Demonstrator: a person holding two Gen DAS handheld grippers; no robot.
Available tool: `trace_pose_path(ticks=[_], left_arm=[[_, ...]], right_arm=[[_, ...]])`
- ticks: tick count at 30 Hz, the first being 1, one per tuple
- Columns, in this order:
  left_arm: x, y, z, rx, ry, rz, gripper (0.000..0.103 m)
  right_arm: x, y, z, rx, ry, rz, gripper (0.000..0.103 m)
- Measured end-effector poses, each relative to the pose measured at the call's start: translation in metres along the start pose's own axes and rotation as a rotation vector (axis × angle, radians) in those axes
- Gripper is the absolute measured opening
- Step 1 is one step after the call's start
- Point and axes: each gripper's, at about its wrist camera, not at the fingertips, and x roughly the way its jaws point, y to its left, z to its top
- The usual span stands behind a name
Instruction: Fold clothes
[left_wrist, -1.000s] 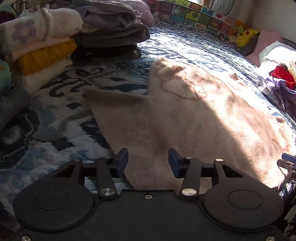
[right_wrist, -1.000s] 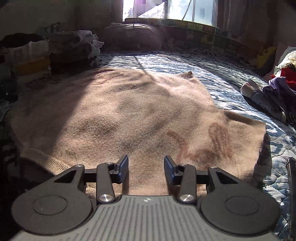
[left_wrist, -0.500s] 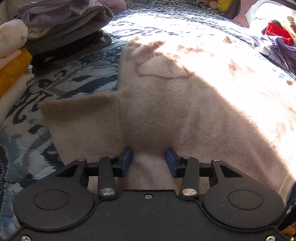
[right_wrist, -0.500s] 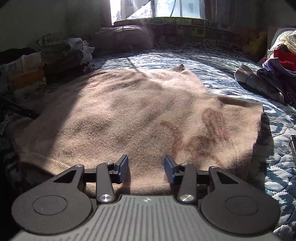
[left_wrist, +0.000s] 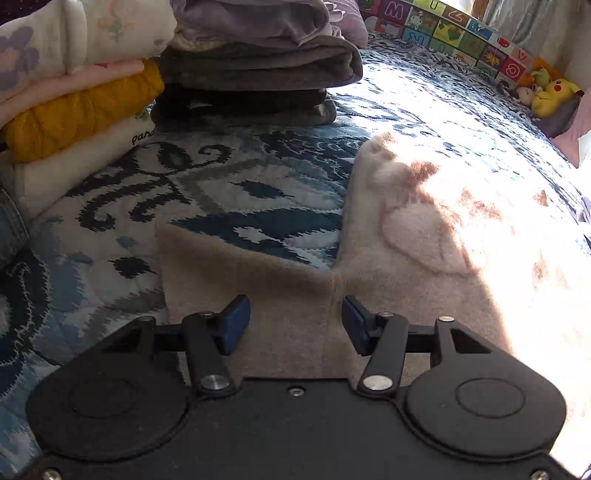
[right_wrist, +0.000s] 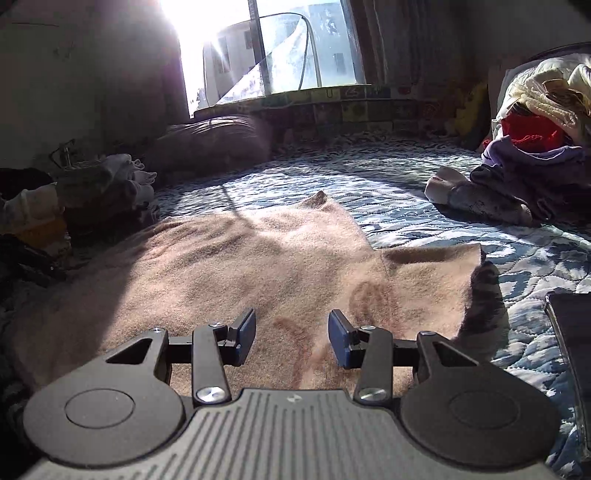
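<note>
Folded stacks of clothes (left_wrist: 110, 96) sit far left on the bed (left_wrist: 229, 192). Left hand-held gripper (left_wrist: 295, 325) is wide open over the beige sweater (left_wrist: 424, 266) at its sleeve seam, gripping nothing. Right hand-held gripper (right_wrist: 291, 336) gapes empty above the sweater, which lies flat on the quilt.

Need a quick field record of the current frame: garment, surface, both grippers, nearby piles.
garment: beige sweater, spread flat, sleeves out
surface: blue patterned quilt
left gripper: open, over the sleeve seam
right gripper: open, over the sweater's near edge
folded stacks: far side of the left gripper
unfolded pile: right of the sweater
</note>
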Motion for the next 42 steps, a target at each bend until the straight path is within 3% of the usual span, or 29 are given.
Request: trace_pose_path(ticks=[1, 4, 6, 9, 10, 12, 16, 17, 19, 21, 24, 26, 28, 30, 36, 42], left_arm=[[-0.014, -0.006, -0.006, -0.033, -0.025, -0.058, 0.054], [-0.046, -0.029, -0.032, -0.089, -0.069, -0.190, 0.055], [-0.058, -0.049, -0.053, -0.104, -0.069, -0.242, 0.056], [-0.066, -0.080, -0.085, -0.097, -0.039, -0.329, 0.056], [-0.067, -0.097, -0.099, -0.067, -0.024, -0.364, 0.056], [-0.067, -0.129, -0.122, 0.031, -0.011, -0.421, 0.056], [-0.065, -0.189, -0.162, 0.261, -0.023, -0.496, 0.055], [-0.061, -0.198, -0.169, 0.302, -0.028, -0.496, 0.055], [-0.047, -0.211, -0.182, 0.361, 0.002, -0.463, 0.055], [-0.036, -0.213, -0.189, 0.371, -0.006, -0.448, 0.054], [-0.038, -0.210, -0.189, 0.371, -0.001, -0.454, 0.054], [-0.039, -0.207, -0.190, 0.351, -0.001, -0.460, 0.054], [-0.040, -0.205, -0.192, 0.350, -0.008, -0.463, 0.054], [-0.042, -0.205, -0.193, 0.358, -0.010, -0.461, 0.054], [-0.041, -0.202, -0.193, 0.346, -0.006, -0.471, 0.055], [-0.042, -0.202, -0.192, 0.350, 0.000, -0.464, 0.056]], right_arm=[[0.001, -0.006, 0.002, 0.018, -0.005, -0.014, 0.043], [0.027, -0.034, -0.007, 0.082, 0.183, -0.170, 0.036], [0.020, -0.030, -0.011, 0.039, 0.166, -0.204, 0.029], [0.003, -0.026, -0.015, 0.011, 0.116, -0.239, 0.030], [-0.004, -0.028, -0.015, 0.029, 0.096, -0.240, 0.032], [-0.022, -0.045, -0.014, 0.163, 0.054, -0.216, 0.046], [-0.036, -0.086, -0.030, 0.483, 0.088, -0.154, 0.048], [-0.036, -0.095, -0.035, 0.561, 0.097, -0.119, 0.047], [-0.031, -0.107, -0.050, 0.753, 0.120, 0.035, 0.047], [-0.018, -0.106, -0.061, 0.858, 0.176, 0.146, 0.044], [-0.008, -0.098, -0.063, 0.869, 0.122, 0.124, 0.043], [-0.002, -0.103, -0.067, 0.959, 0.076, 0.143, 0.042], [0.003, -0.108, -0.068, 0.999, 0.053, 0.148, 0.034], [0.002, -0.111, -0.067, 1.002, 0.041, 0.134, 0.015], [0.001, -0.120, -0.064, 1.007, 0.004, 0.093, 0.013], [-0.015, -0.120, -0.062, 0.903, 0.016, -0.028, 0.014]])
